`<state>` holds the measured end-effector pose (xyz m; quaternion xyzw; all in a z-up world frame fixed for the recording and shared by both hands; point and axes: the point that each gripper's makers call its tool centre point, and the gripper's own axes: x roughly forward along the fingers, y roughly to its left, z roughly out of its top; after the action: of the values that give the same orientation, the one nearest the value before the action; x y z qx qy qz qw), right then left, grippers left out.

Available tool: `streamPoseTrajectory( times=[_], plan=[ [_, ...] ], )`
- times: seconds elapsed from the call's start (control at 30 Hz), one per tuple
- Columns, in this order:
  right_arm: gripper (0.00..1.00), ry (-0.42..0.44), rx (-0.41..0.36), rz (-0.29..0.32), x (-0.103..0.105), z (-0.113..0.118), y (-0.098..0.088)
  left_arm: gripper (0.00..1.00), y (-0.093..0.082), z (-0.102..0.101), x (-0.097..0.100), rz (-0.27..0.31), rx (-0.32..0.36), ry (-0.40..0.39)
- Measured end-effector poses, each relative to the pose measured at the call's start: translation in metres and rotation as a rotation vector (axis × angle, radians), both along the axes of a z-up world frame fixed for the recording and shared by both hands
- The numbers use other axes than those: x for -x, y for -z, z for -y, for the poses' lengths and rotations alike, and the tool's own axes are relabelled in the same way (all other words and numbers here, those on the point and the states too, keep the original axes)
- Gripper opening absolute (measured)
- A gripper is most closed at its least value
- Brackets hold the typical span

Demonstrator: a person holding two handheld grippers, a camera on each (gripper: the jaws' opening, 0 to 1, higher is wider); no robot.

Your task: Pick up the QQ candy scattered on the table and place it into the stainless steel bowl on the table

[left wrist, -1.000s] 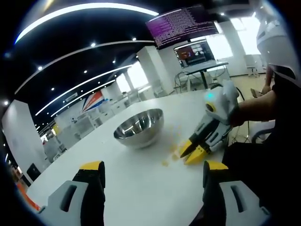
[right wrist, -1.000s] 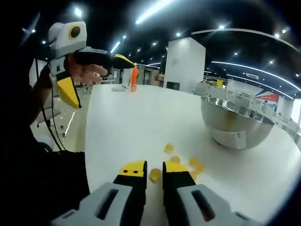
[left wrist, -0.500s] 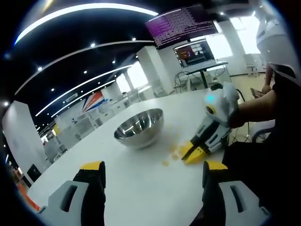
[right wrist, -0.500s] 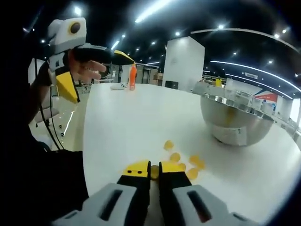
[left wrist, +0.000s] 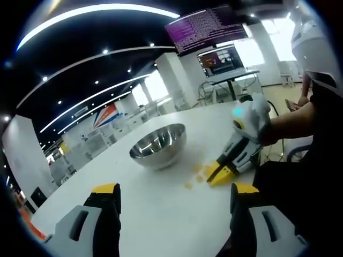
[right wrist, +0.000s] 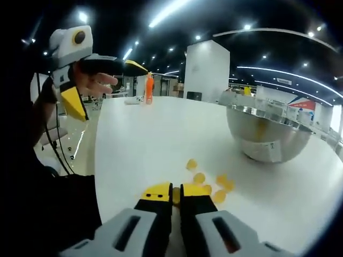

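Several yellow QQ candies [right wrist: 214, 184] lie scattered on the white table [right wrist: 155, 134] just ahead of my right gripper [right wrist: 176, 193], which is shut on one candy [right wrist: 176, 196] pinched between its yellow tips. The stainless steel bowl [right wrist: 266, 139] stands upright beyond them to the right. In the left gripper view the bowl [left wrist: 158, 144] sits mid-table, with candies [left wrist: 197, 174] beside the right gripper [left wrist: 218, 174], tips down on the table. My left gripper [left wrist: 171, 195] is held open above the table with nothing between its jaws. It also appears at upper left in the right gripper view as a left gripper [right wrist: 75, 80] in a hand.
An orange bottle [right wrist: 149, 89] and a small white object [right wrist: 134, 100] stand at the table's far end. A desk with monitors [left wrist: 222, 61] stands behind the table. The person's dark sleeve [left wrist: 300, 160] lies along the right side.
The right gripper closed its jaws onto one candy on the table and has since stayed shut on it. The left gripper has held still and open.
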<state>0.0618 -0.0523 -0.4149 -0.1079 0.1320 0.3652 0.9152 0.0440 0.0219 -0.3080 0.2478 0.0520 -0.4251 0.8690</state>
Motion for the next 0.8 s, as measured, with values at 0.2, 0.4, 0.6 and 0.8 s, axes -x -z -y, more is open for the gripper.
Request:
streamPoseTrajectory(
  times=[0.2, 0.4, 0.6, 0.8],
  plan=[
    [0.04, -0.013, -0.019, -0.017, 0.006, -0.001, -0.007, 0.85, 0.0, -0.002, -0.001, -0.005, 0.008, -0.006],
    [0.04, -0.03, -0.045, 0.01, 0.014, -0.001, -0.036, 0.85, -0.001, -0.003, -0.002, -0.002, 0.011, -0.01],
    [0.04, -0.057, -0.103, 0.027, 0.029, -0.006, -0.076, 0.85, 0.0, -0.002, -0.003, -0.004, 0.011, -0.011],
    [0.04, -0.123, -0.146, 0.095, 0.048, -0.015, -0.122, 0.85, -0.001, -0.004, -0.004, -0.002, 0.014, -0.017]
  ],
)
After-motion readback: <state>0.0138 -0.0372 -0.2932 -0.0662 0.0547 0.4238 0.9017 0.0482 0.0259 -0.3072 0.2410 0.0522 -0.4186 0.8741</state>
